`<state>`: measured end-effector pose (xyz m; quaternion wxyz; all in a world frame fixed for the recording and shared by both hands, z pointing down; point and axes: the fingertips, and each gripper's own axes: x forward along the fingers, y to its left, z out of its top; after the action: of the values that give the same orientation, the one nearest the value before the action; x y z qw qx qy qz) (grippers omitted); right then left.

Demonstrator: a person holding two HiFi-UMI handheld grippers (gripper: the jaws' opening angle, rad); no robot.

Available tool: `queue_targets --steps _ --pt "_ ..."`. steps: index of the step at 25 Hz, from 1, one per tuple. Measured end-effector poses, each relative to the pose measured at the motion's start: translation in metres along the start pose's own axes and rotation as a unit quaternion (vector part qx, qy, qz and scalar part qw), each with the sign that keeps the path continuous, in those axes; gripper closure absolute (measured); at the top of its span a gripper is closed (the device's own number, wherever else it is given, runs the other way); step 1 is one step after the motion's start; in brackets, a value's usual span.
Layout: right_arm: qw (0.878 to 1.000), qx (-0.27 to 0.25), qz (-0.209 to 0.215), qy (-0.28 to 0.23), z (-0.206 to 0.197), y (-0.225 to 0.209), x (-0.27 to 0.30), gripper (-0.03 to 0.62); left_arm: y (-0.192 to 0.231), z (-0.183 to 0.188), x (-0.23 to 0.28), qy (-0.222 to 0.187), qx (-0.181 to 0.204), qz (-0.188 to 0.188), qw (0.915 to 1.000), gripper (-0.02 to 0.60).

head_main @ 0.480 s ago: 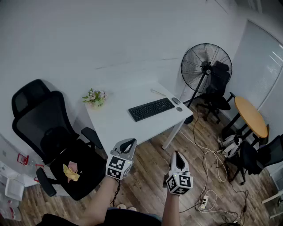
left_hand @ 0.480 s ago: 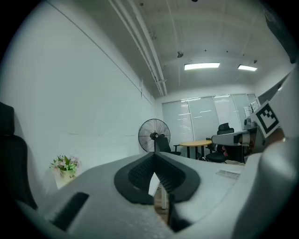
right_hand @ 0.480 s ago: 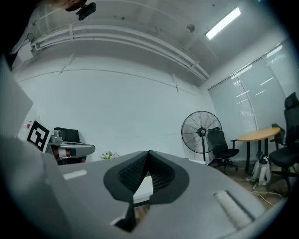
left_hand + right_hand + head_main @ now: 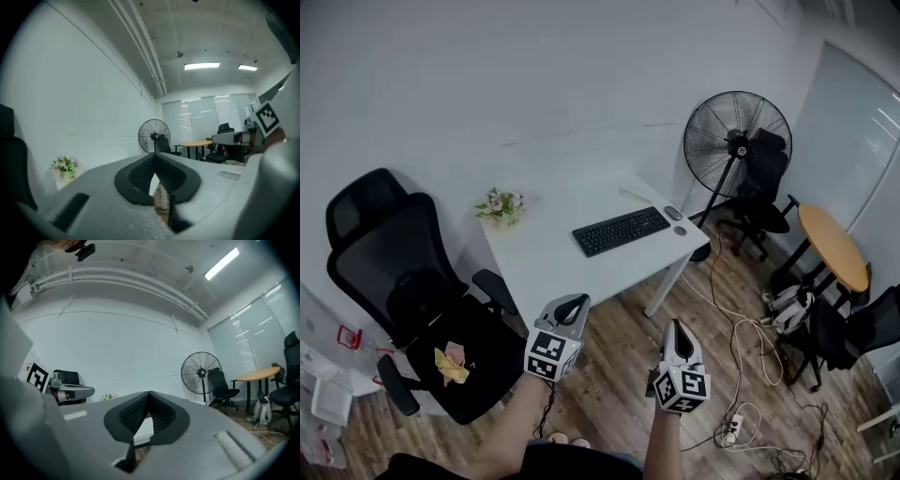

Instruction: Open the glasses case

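Left gripper (image 4: 573, 302): jaws together, empty.
Right gripper (image 4: 675, 330): likewise.
Glasses case: unidentified; desk (image 4: 544, 255) at 12 o'clock. Likely light, rigid; pinch lid edge.

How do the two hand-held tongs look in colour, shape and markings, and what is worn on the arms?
The left tongs and the right tongs have light grey tapered shells with black ribbed pads inside. Each carries a white cube with black square markers at its rear. The forearms show no sleeves.
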<state>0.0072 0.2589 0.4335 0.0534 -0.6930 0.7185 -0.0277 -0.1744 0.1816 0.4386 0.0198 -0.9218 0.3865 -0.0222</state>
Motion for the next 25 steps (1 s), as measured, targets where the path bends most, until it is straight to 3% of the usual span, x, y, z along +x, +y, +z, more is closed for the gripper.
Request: queue_targets --steps 16,25 --pt "1.000 -0.011 -0.002 0.010 -0.009 -0.001 -0.006 0.580 -0.007 -0.013 -0.001 0.013 -0.001 0.002 0.9999 0.574" --pt "1.000 -0.006 -0.003 0.007 -0.007 -0.007 -0.006 0.580 -0.007 -0.009 0.001 0.003 -0.010 0.002 0.9999 0.461"
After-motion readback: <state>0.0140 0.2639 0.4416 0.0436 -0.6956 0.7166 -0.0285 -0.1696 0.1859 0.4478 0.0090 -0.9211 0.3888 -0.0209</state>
